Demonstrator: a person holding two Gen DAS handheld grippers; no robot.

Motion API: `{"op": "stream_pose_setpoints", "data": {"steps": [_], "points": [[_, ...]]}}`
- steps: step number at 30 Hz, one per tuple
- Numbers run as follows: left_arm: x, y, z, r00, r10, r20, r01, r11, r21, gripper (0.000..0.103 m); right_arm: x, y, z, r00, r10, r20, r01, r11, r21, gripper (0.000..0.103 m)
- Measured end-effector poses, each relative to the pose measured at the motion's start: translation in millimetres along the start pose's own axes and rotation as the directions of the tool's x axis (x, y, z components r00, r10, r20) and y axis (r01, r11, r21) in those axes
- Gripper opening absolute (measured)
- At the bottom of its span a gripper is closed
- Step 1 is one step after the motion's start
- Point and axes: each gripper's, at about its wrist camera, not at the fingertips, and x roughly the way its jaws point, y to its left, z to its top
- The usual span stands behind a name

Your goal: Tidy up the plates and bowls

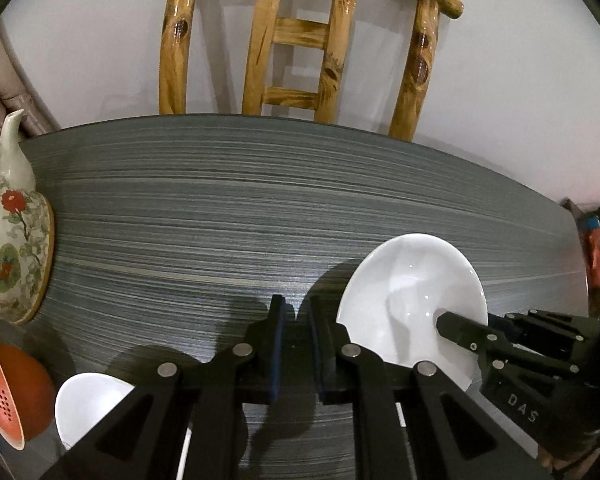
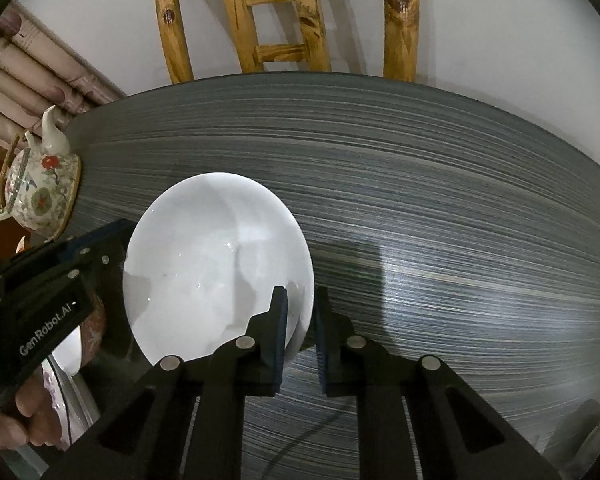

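A white plate [image 2: 216, 256] is held tilted above the grey striped table [image 2: 420, 184]. My right gripper [image 2: 300, 312] is shut on its right rim, one finger on each face. In the left wrist view the same plate [image 1: 412, 292] shows at the right with the right gripper [image 1: 460, 332] on its edge. My left gripper [image 1: 298, 320] is empty, its fingers a narrow gap apart, low over the table beside the plate. A second white dish [image 1: 88, 404] lies at the lower left, partly hidden by the left gripper's arm.
A floral teapot [image 1: 8, 248] on a wooden trivet stands at the table's left edge. An orange bowl [image 1: 16, 392] with a strainer sits at the near left. A wooden chair [image 1: 300, 48] stands behind the far edge. A red object [image 1: 592, 248] is at the right.
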Motion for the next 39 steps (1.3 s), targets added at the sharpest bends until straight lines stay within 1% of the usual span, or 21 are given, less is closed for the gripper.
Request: {"op": "stream_pose_setpoints", "data": {"steps": [4, 7, 9, 10, 12, 14, 16, 18, 19, 21, 26, 28, 33, 38, 39], "points": [[-1.9, 0.4, -0.3, 0.999, -0.028, -0.016, 0.028, 1.000, -0.014, 0.013, 1.6, 0.9, -0.3, 1.000, 0.009, -0.003, -0.009, 1.000, 0.002, 0.012], [-1.5, -0.2, -0.1, 0.999, -0.027, -0.017, 0.027, 1.000, -0.013, 0.014, 2.3, 1.0, -0.9, 1.000, 0.019, -0.005, -0.019, 1.000, 0.009, 0.012], [-4.8, 3.0, -0.4, 0.999, -0.041, -0.016, 0.041, 0.998, -0.042, 0.014, 1.9, 0.6, -1.3, 1.000, 0.020, -0.002, -0.020, 1.000, 0.009, 0.012], [-9.9, 5.5, -0.9, 0.999, -0.045, 0.004, 0.045, 0.996, -0.071, 0.015, 1.9, 0.4, -1.7, 1.000, 0.024, -0.003, -0.024, 1.000, 0.012, 0.012], [-12.4, 4.7, 0.5, 1.000, -0.026, 0.003, 0.026, 0.998, -0.056, 0.022, 2.0, -0.5, -1.9, 1.000, 0.028, -0.003, -0.028, 0.999, 0.017, 0.012], [-14.9, 5.0, 1.5, 1.000, -0.020, 0.002, 0.020, 0.999, -0.044, 0.024, 2.3, -0.7, -1.5, 1.000, 0.029, -0.004, -0.029, 0.999, 0.020, 0.012], [-19.9, 9.6, 1.3, 0.999, -0.039, 0.021, 0.041, 0.997, -0.071, 0.028, 1.8, -0.1, -1.8, 0.999, 0.033, -0.002, -0.033, 0.999, 0.024, 0.012], [-25.0, 12.1, 1.5, 0.998, -0.049, 0.044, 0.053, 0.995, -0.088, 0.036, 0.6, 1.1, -1.9, 0.999, 0.034, 0.001, -0.034, 0.999, 0.020, 0.012], [-28.9, 12.5, 1.8, 0.997, -0.055, 0.058, 0.060, 0.994, -0.096, 0.037, 0.2, 1.2, -2.3, 0.999, 0.034, 0.000, -0.034, 0.999, 0.021, 0.012], [-32.0, 9.5, 3.3, 0.995, -0.080, 0.063, 0.085, 0.992, -0.088, 0.042, -0.1, 1.1, -2.2, 0.999, 0.040, 0.002, -0.040, 0.999, 0.025, 0.012], [-20.1, -2.2, 3.6, 0.994, -0.106, 0.002, 0.106, 0.993, -0.055, 0.042, -2.0, 0.9, -1.7, 0.999, 0.038, 0.003, -0.038, 0.999, 0.023, 0.012], [-14.4, -4.4, 0.8, 0.995, -0.098, -0.012, 0.098, 0.994, -0.048, 0.042, -2.9, 0.5, -1.6, 0.999, 0.033, 0.004, -0.034, 0.999, 0.022, 0.012], [-4.6, -5.6, -2.4, 0.997, -0.071, -0.021, 0.070, 0.997, -0.038, 0.042, -4.7, 2.5, -1.6, 1.000, 0.023, 0.006, -0.023, 1.000, 0.010, 0.012], [2.3, -8.6, -5.7, 0.997, -0.071, -0.028, 0.070, 0.997, -0.037, 0.042, -3.1, 1.3, -1.5, 1.000, 0.024, 0.002, -0.024, 1.000, 0.013, 0.012], [3.6, -9.9, -6.4, 0.997, -0.070, -0.024, 0.069, 0.997, -0.032, 0.037, -2.8, 0.9, -0.9, 1.000, 0.026, 0.001, -0.026, 1.000, 0.014, 0.012]]}}
